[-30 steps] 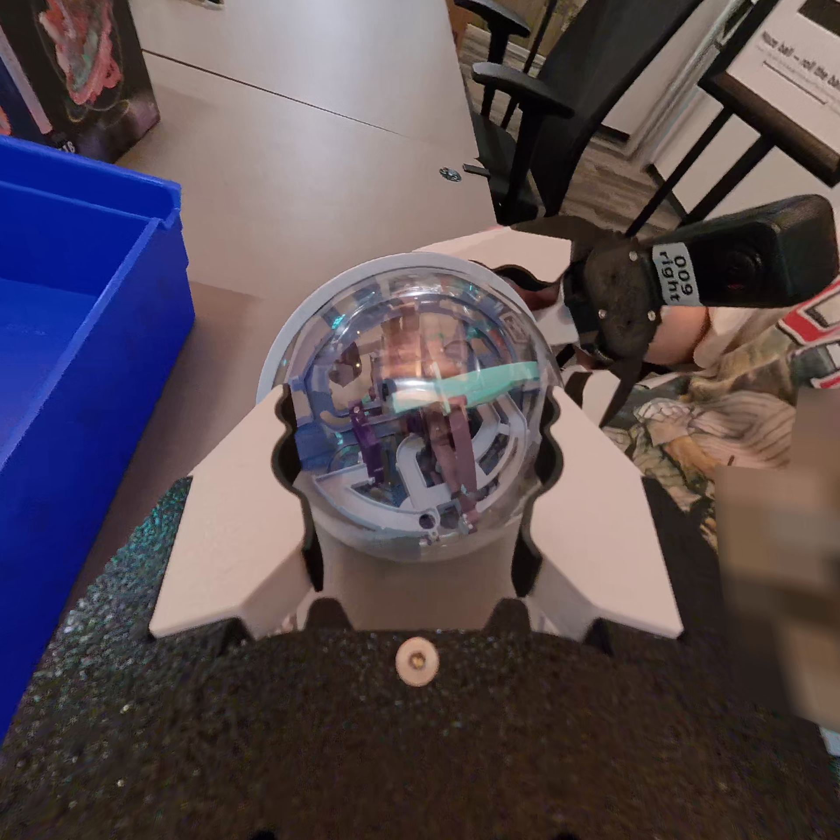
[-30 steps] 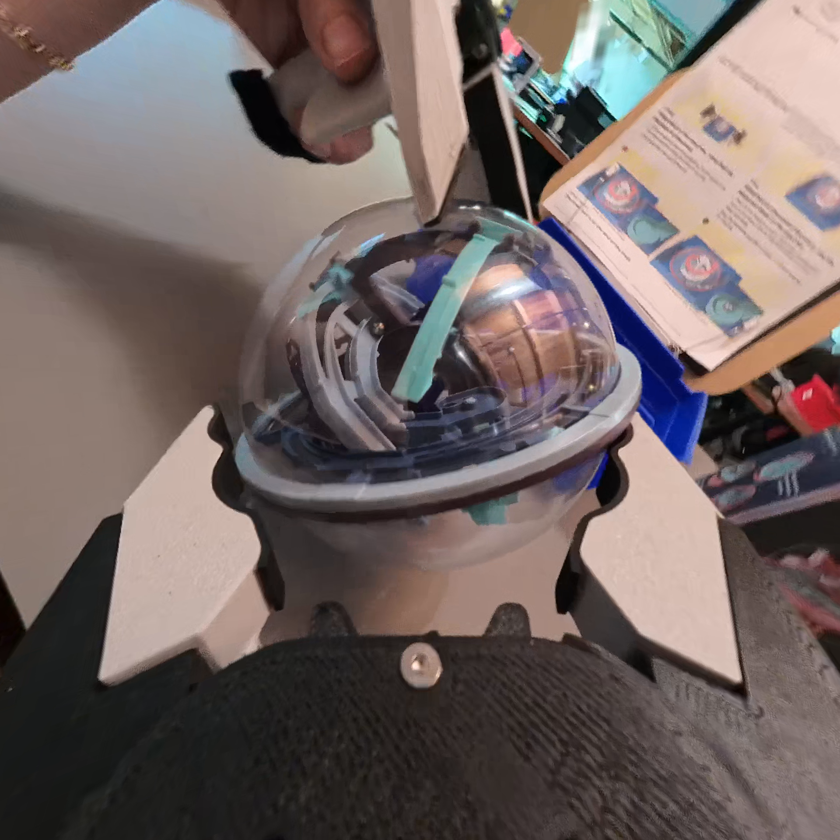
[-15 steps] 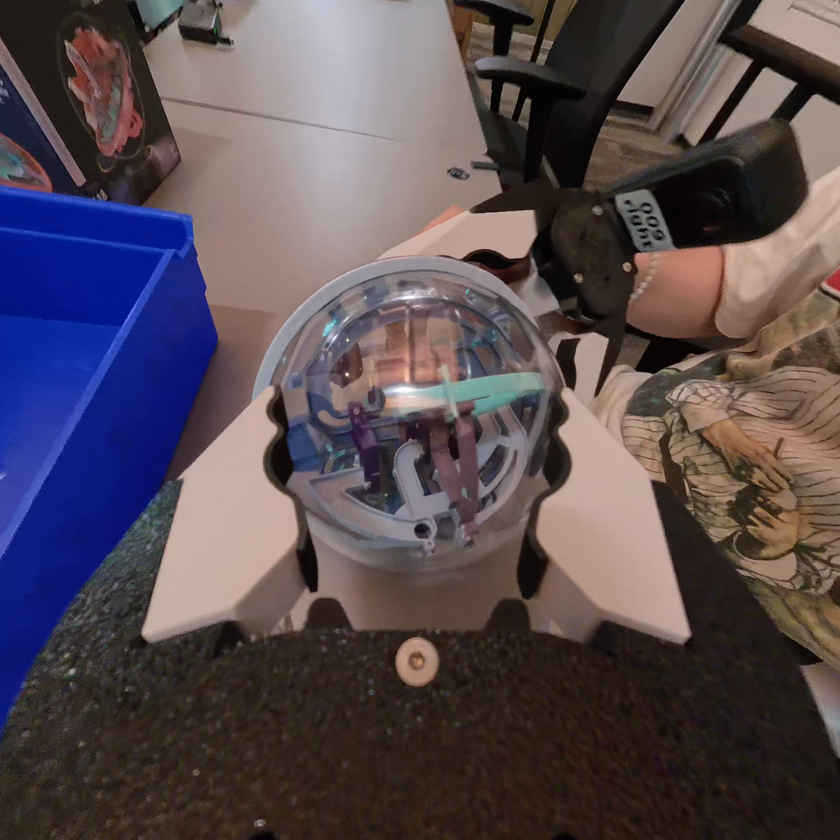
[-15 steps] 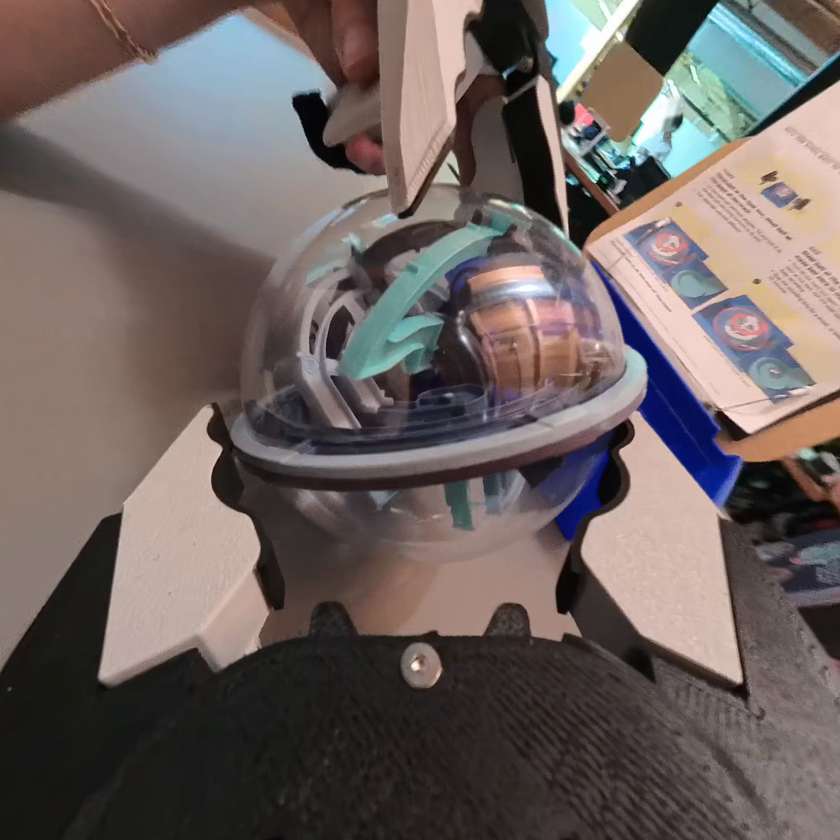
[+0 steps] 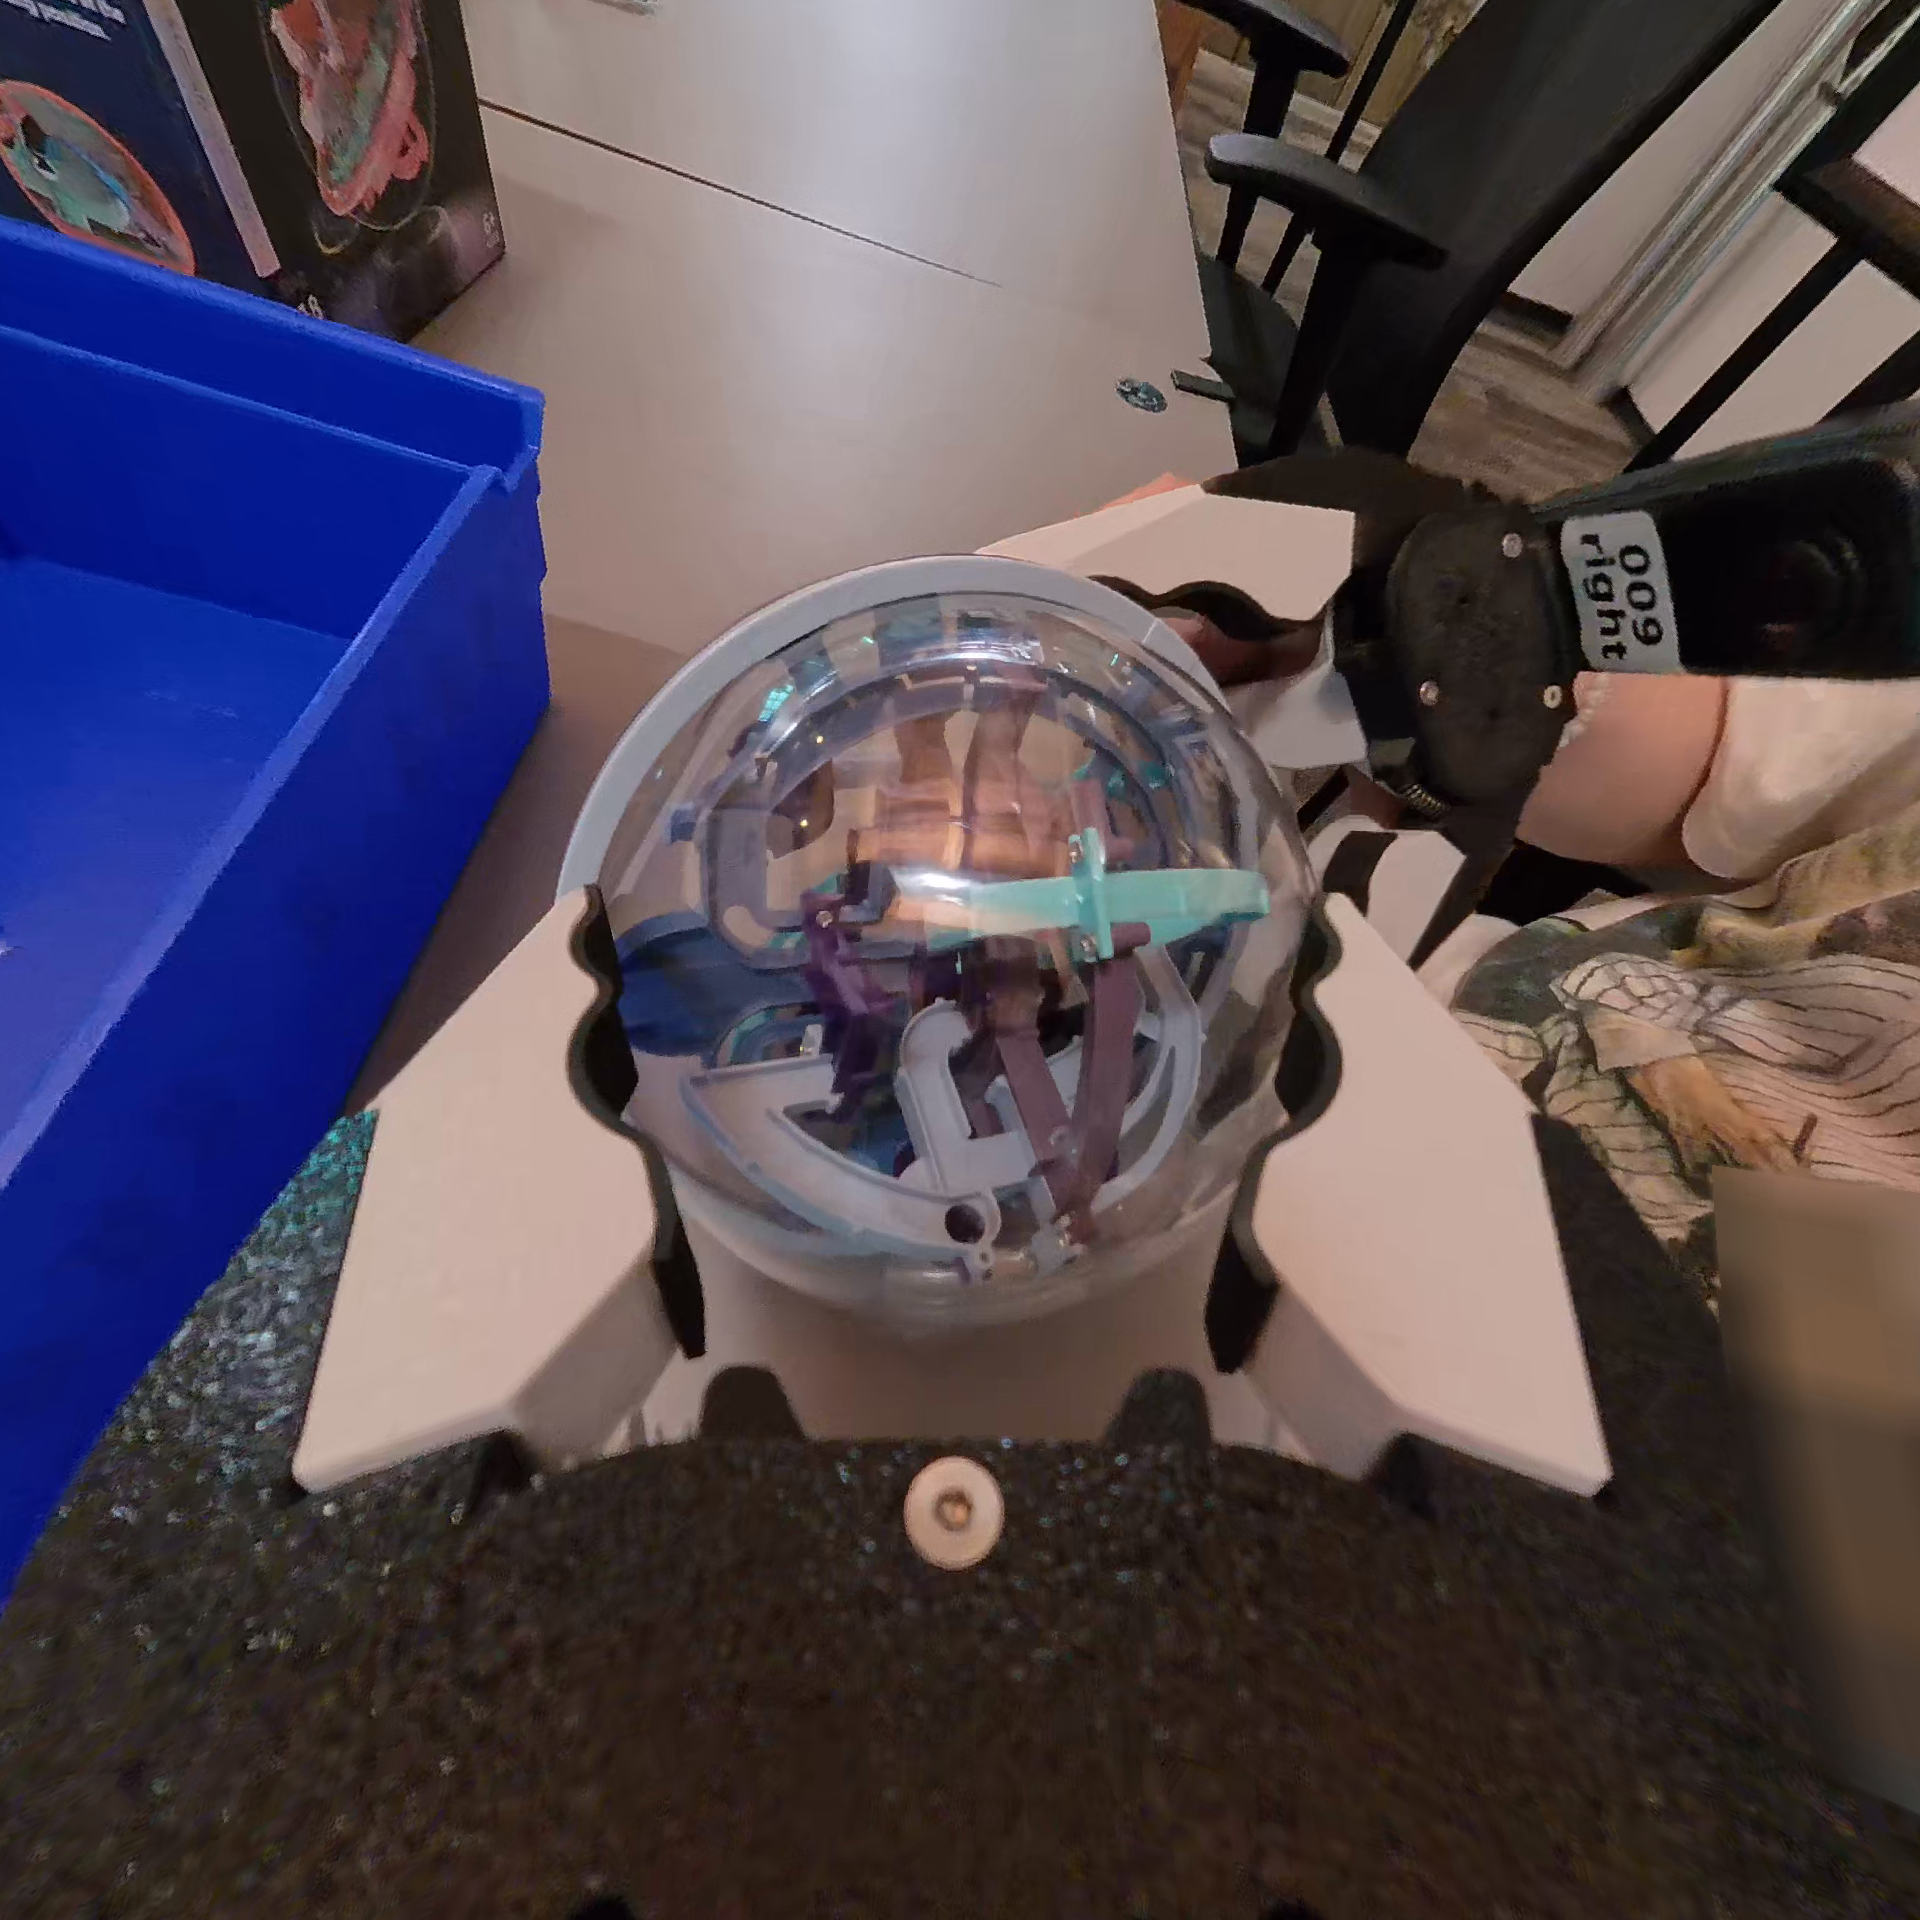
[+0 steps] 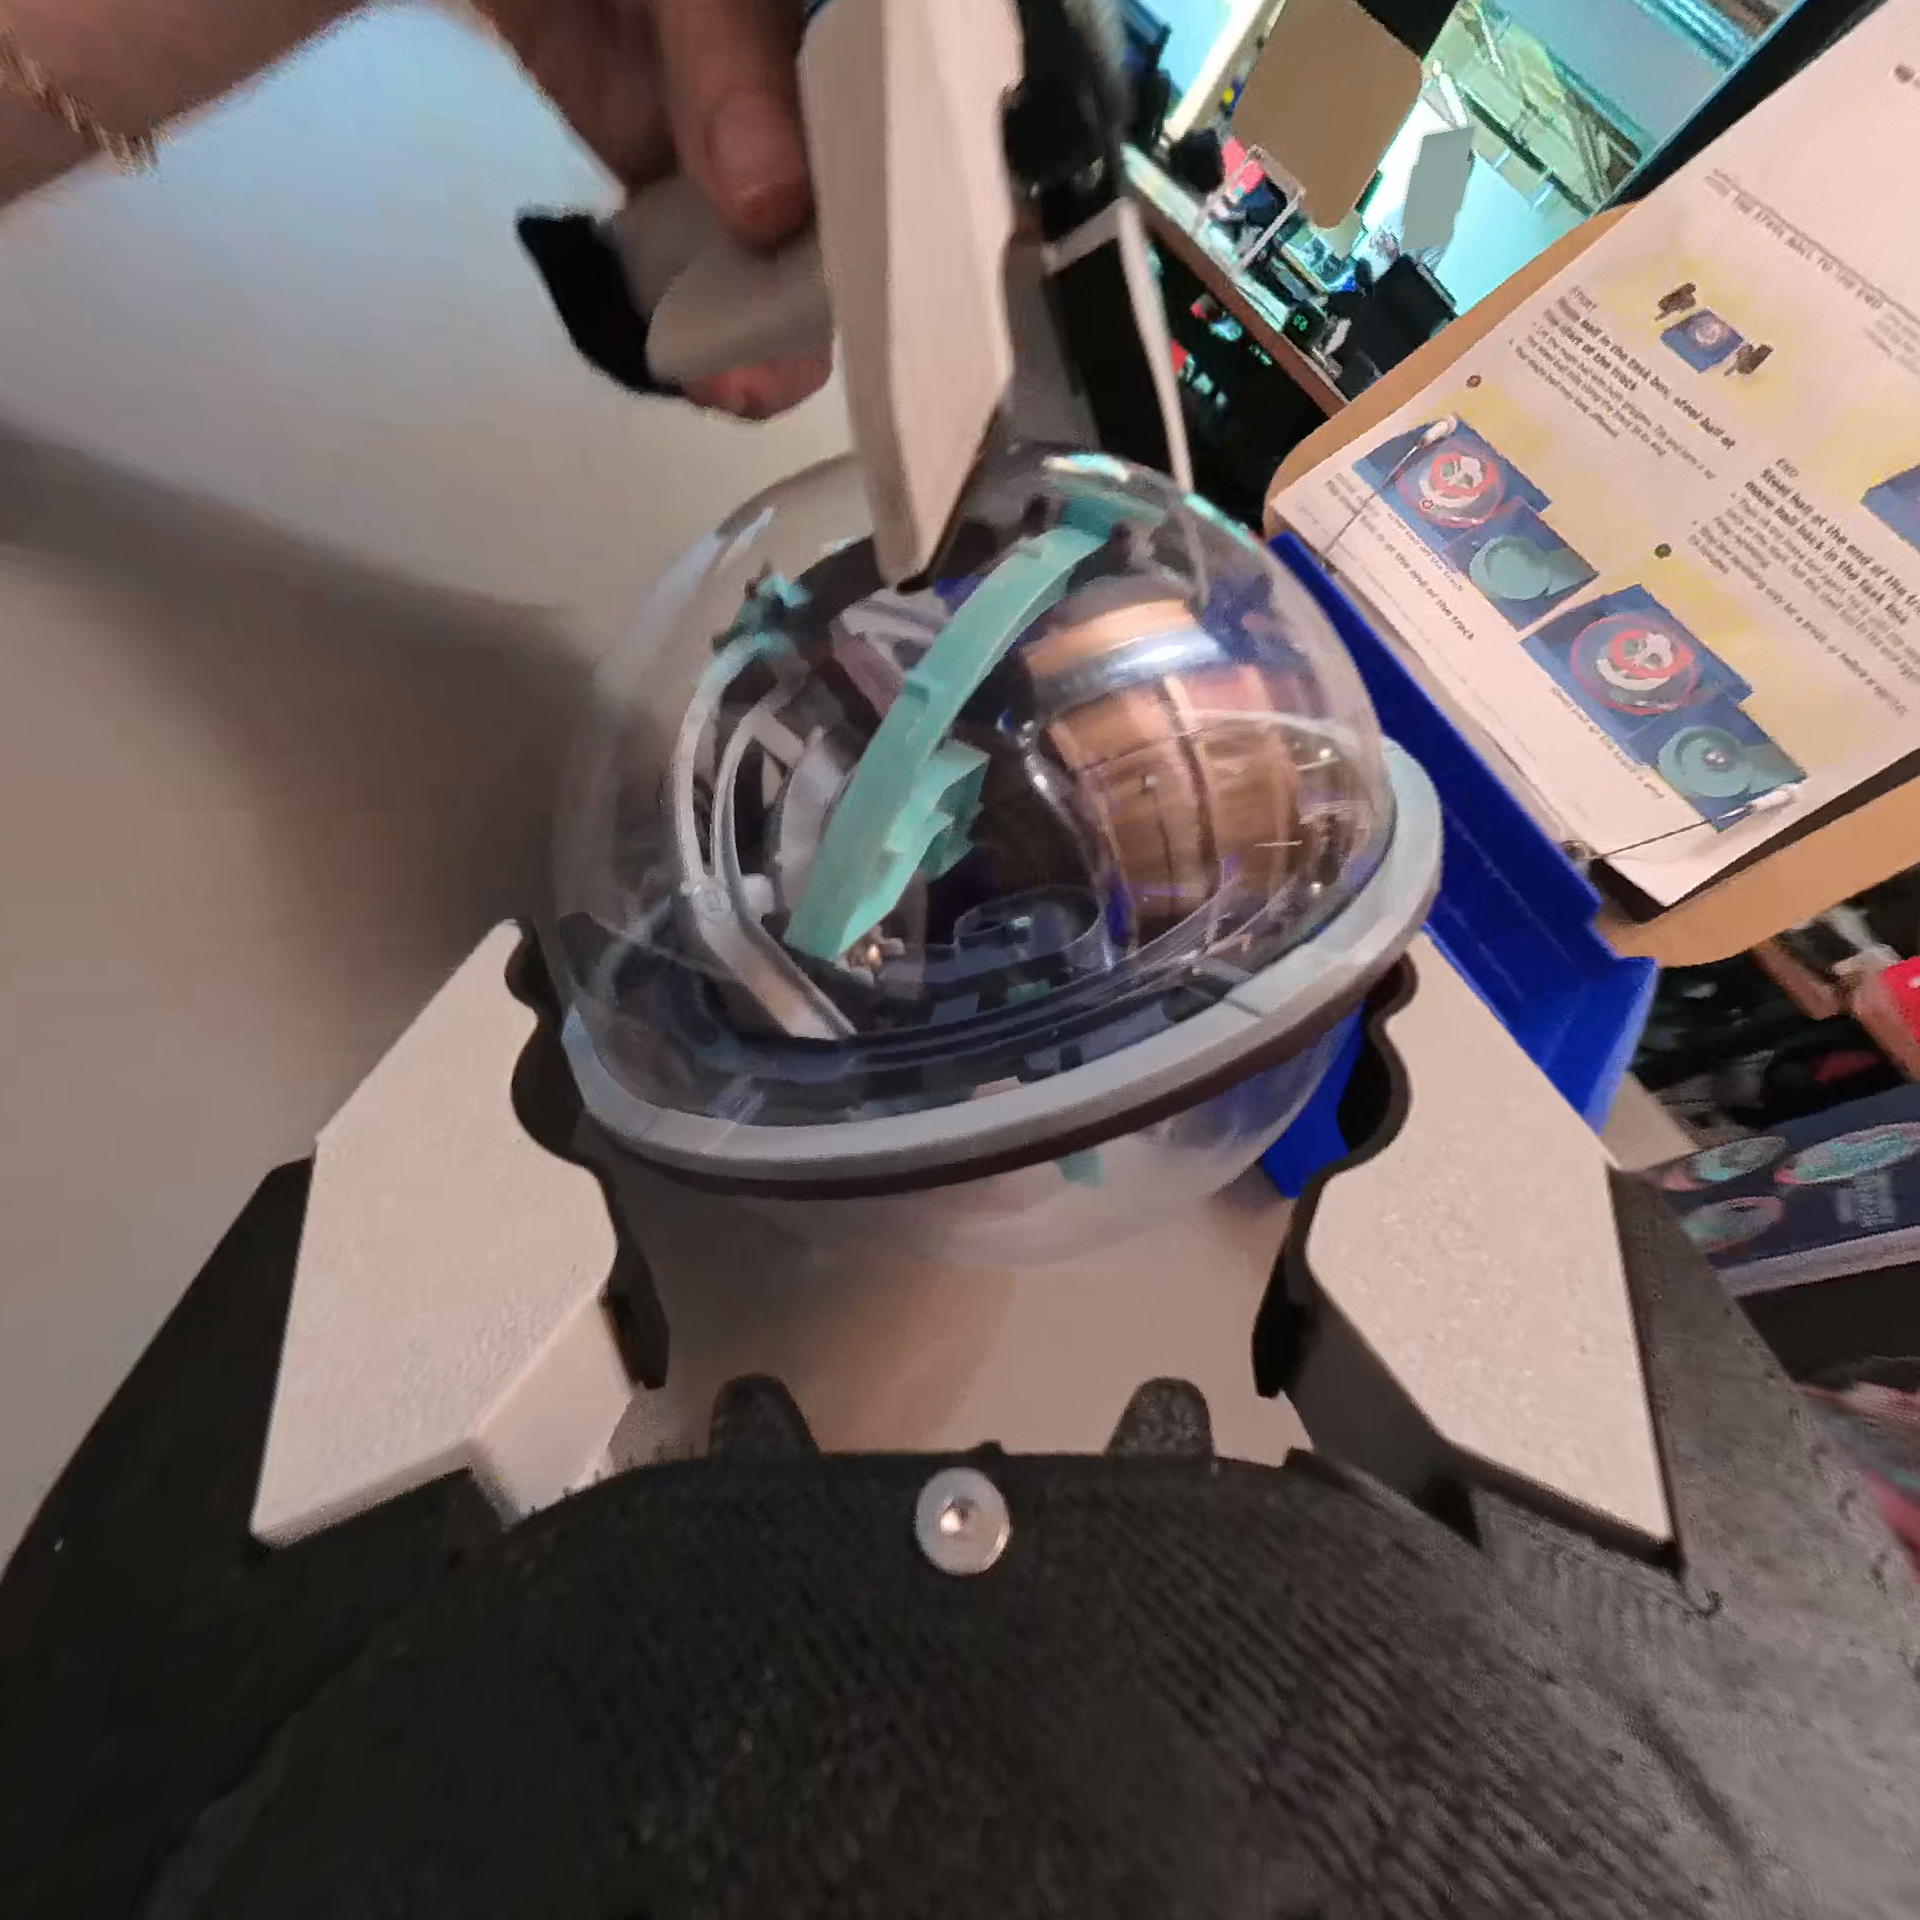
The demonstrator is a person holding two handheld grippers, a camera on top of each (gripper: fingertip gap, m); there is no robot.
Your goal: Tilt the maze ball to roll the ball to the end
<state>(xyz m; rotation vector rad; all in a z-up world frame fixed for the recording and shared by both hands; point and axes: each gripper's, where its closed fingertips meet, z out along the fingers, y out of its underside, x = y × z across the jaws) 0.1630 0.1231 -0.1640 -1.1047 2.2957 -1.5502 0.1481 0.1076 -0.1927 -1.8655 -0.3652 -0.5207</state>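
Note:
The maze ball [image 5: 935,935] is a clear sphere with a grey rim and teal, purple and grey tracks inside, held up above the table. My left gripper [image 5: 951,920] is shut on it, its white fingers [image 5: 499,1091] pressing on both sides. My right gripper [image 6: 961,977] is shut on it as well, gripping at the grey rim of the ball [image 6: 987,831]. The right gripper also shows in the left wrist view [image 5: 1257,707], coming in from the right. One left finger [image 6: 914,312] rests on the dome's top. I cannot pick out the small ball inside.
A blue bin [image 5: 208,727] stands close on the left, with a dark printed box [image 5: 260,135] behind it. A black chair [image 5: 1403,260] is beyond the pale table [image 5: 831,260]. A cardboard stand with a printed sheet [image 6: 1662,571] leans over the bin [image 6: 1507,883].
The ball has been tilted back and forth in both grips; the teal track inside has swung round. Both grippers kept their hold throughout.

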